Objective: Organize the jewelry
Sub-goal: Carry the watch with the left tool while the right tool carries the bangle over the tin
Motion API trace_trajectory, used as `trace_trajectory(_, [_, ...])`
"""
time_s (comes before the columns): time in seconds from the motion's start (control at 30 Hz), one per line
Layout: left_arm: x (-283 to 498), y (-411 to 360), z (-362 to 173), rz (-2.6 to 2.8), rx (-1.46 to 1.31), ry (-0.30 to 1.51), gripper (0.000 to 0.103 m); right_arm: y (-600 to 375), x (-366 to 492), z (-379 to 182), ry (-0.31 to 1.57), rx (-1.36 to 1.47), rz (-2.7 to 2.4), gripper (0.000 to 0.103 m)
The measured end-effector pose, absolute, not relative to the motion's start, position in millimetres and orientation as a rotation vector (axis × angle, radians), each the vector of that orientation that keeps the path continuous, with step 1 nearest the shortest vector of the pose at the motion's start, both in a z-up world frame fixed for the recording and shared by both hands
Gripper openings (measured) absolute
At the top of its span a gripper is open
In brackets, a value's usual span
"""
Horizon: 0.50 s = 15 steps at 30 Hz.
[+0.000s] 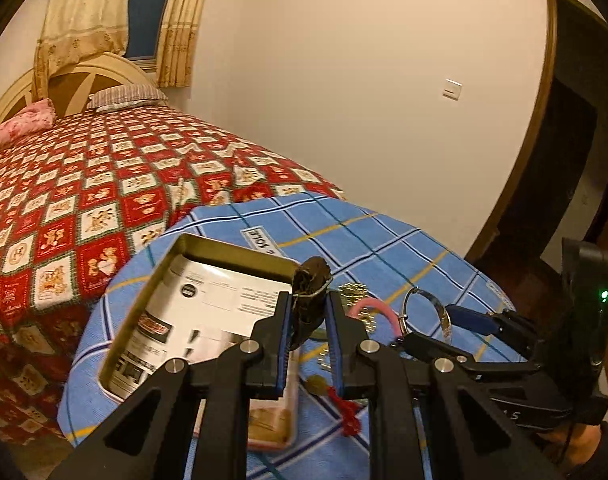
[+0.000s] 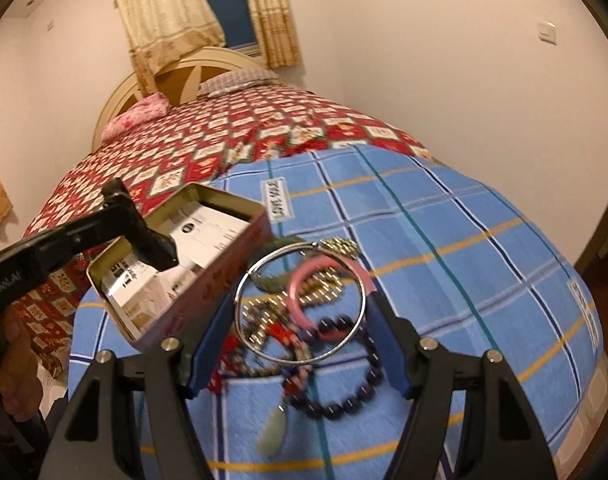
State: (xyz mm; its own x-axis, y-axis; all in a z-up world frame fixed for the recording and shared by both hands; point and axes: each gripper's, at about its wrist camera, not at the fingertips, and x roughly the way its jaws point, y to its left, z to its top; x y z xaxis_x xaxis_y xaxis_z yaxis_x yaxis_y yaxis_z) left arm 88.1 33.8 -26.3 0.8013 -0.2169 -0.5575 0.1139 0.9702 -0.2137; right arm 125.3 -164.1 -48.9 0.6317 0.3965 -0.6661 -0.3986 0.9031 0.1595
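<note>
My left gripper (image 1: 310, 302) is shut on a dark brown piece (image 1: 310, 280) and holds it over the near right corner of an open tin box (image 1: 160, 264) lined with printed paper. From the right wrist view the same gripper (image 2: 144, 236) reaches in from the left above the tin box (image 2: 208, 284). My right gripper (image 2: 300, 300) is shut on a thin silver bangle (image 2: 363, 300), raised above a pile of jewelry: a pink bangle (image 2: 304, 276), a dark bead bracelet (image 2: 344, 404), a pale green pendant (image 2: 272, 432) and a gold chain (image 2: 340, 246). The silver bangle (image 1: 438, 304) also shows beside the left gripper.
The box and jewelry lie on a small table under a blue plaid cloth (image 2: 464, 240). Behind it stands a bed with a red patterned quilt (image 2: 224, 140) and pillows. A dark door frame (image 1: 544, 160) is at the right. A hand (image 2: 16, 352) holds the left gripper's handle.
</note>
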Motion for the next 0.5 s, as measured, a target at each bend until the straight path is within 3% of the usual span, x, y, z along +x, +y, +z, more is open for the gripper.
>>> trace_trajectory(0.5, [131, 80, -34, -0.111, -0.149, 0.609, 0.016, -92, 172, -42, 0.769, -0.091, 0.594, 0.071])
